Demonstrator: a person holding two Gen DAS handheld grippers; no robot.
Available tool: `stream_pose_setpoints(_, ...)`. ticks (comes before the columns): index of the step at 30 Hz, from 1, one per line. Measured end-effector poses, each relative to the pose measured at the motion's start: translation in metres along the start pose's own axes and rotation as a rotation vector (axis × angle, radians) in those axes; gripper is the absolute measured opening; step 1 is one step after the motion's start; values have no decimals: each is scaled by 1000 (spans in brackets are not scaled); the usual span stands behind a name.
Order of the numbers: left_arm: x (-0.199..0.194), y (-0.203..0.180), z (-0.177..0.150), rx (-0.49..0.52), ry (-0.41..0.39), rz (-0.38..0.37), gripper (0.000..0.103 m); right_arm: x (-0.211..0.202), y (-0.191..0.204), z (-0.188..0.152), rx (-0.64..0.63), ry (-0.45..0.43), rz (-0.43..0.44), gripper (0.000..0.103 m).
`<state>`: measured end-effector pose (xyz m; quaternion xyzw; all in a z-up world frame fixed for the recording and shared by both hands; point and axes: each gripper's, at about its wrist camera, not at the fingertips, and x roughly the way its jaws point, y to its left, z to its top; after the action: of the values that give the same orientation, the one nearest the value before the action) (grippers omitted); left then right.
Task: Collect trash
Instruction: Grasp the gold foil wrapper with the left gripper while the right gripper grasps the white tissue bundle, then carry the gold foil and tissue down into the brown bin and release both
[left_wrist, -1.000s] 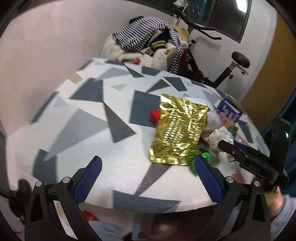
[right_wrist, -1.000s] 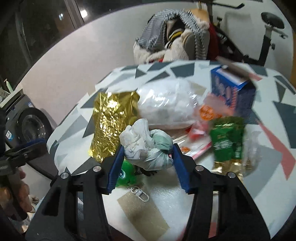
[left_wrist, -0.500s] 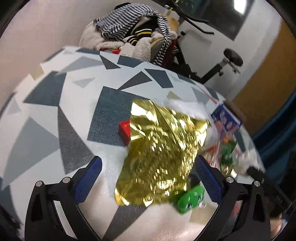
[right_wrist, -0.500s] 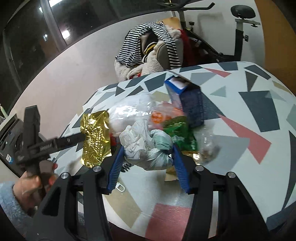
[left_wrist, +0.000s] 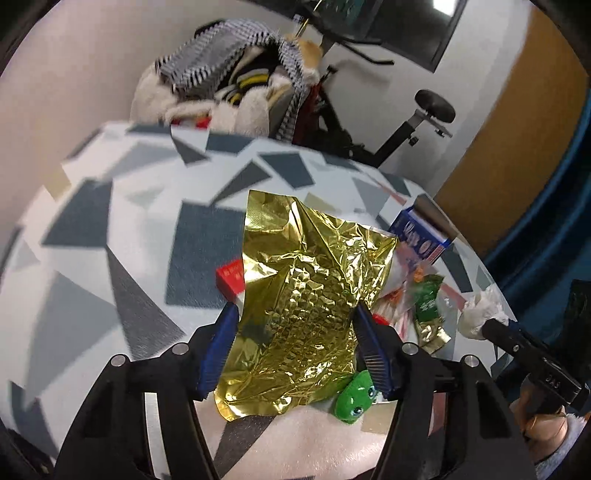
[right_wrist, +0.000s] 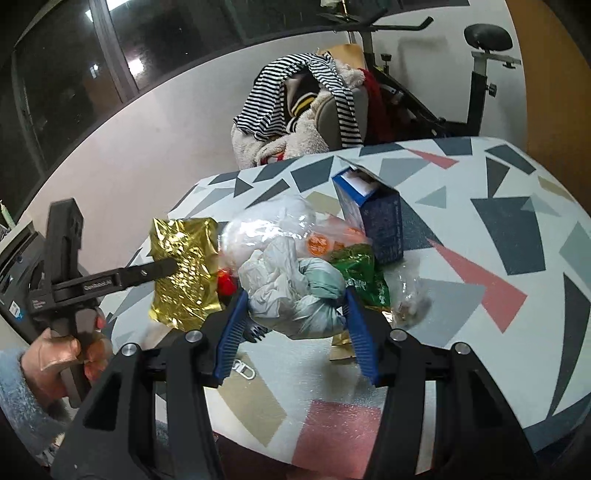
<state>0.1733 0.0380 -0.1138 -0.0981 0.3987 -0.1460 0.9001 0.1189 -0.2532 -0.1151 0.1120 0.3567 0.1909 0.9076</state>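
A crinkled gold foil bag (left_wrist: 306, 295) lies on the patterned table (left_wrist: 110, 221), and it also shows in the right wrist view (right_wrist: 184, 266). My left gripper (left_wrist: 295, 332) straddles it. Its jaws are closing, with the blue pads at the bag's two side edges and the bag still flat between them. My right gripper (right_wrist: 293, 314) is shut on a knotted white and pale green plastic wad (right_wrist: 291, 288), held just above the table. In the left wrist view the same wad (left_wrist: 480, 314) sits at the right gripper's tip.
A litter pile lies beyond the wad: a clear plastic bag (right_wrist: 266, 225), a green wrapper (right_wrist: 362, 273) and an open blue carton (right_wrist: 380, 221). A red box (left_wrist: 231, 280) and a green toy (left_wrist: 354, 397) flank the gold bag. Behind stand a clothes-heaped chair (left_wrist: 236, 85) and an exercise bike (right_wrist: 480, 74).
My left gripper moved in over the gold bag and its jaws narrowed from wide open to the bag's edges. The right gripper drew back and rose a little with the wad.
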Motion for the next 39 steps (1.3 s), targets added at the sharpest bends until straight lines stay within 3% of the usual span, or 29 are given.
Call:
stream_pose_setpoints(7, -52, -33, -9, 98, -71, 17, 62, -27, 11, -11, -29, -17, 1, 54)
stream_pose_setpoints(10, -68, -40, -27, 78, -73, -17, 62, -37, 13, -25, -45, 0, -9, 54)
stream_pose_setpoints(18, -90, -65, -116, 86, -42, -103, 62, -56, 19, -68, -102, 16, -31, 54)
stream_pose_setpoints(24, -63, -76, -191, 134, 54, -121, 62, -65, 13, -106, -99, 16, -45, 54)
stream_pose_setpoints(27, -43, -77, -209, 159, 106, -94, 62, -66, 6, -123, -67, 24, -41, 54)
stream_pose_setpoints(39, -2, -77, -232, 164, 235, -76, 64, -47, 0, -134, -43, 84, -55, 54)
